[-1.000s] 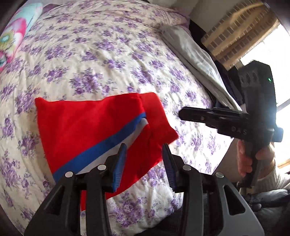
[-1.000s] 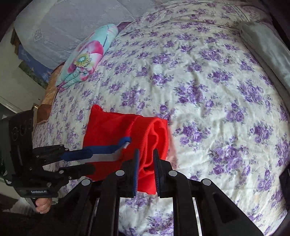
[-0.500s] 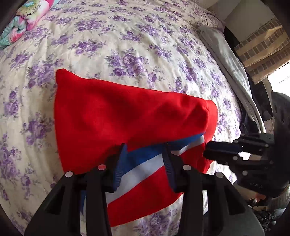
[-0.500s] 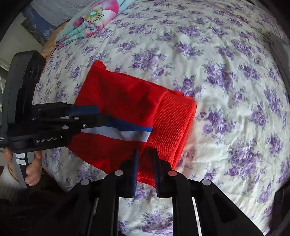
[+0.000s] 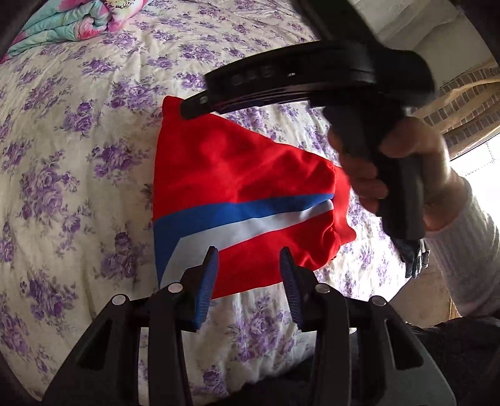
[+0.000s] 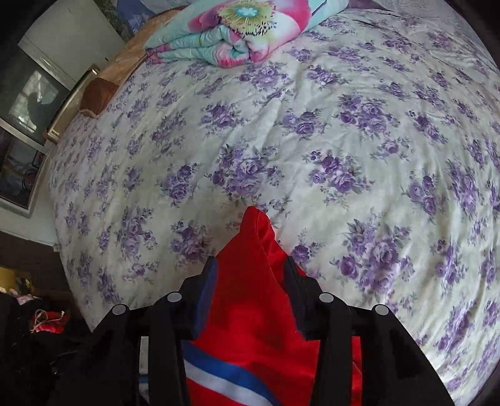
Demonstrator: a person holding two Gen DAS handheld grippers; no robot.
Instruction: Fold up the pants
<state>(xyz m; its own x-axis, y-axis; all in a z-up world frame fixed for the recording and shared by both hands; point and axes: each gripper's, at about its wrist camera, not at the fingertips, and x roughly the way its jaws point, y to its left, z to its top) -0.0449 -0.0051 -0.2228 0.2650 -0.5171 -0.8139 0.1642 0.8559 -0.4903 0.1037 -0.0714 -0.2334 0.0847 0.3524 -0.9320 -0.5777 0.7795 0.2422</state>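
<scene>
Red pants (image 5: pixel 234 175) with a blue and white stripe lie folded on the flowered bed cover (image 5: pixel 78 156). My left gripper (image 5: pixel 247 253) hovers open over their near edge, nothing pinched. A hand (image 5: pixel 406 162) reaches my right gripper (image 5: pixel 187 109) across the pants to their far corner. In the right wrist view, that pointed corner of the pants (image 6: pixel 250 328) lies between the fingers of the right gripper (image 6: pixel 250 262). Its jaws are opening and the pads look clear of the cloth.
A folded floral quilt (image 6: pixel 237 28) lies at the far end of the bed cover (image 6: pixel 312 140). Brown wooden furniture (image 6: pixel 93 93) and a mirror stand beyond the bed's left side. A bright window (image 5: pixel 478 156) is at the right. The bed's near edge runs just below the pants.
The right gripper, earlier shut on the pants' right end, has swung over them to the far corner and its jaws have widened. The left gripper has shifted sideways, still open.
</scene>
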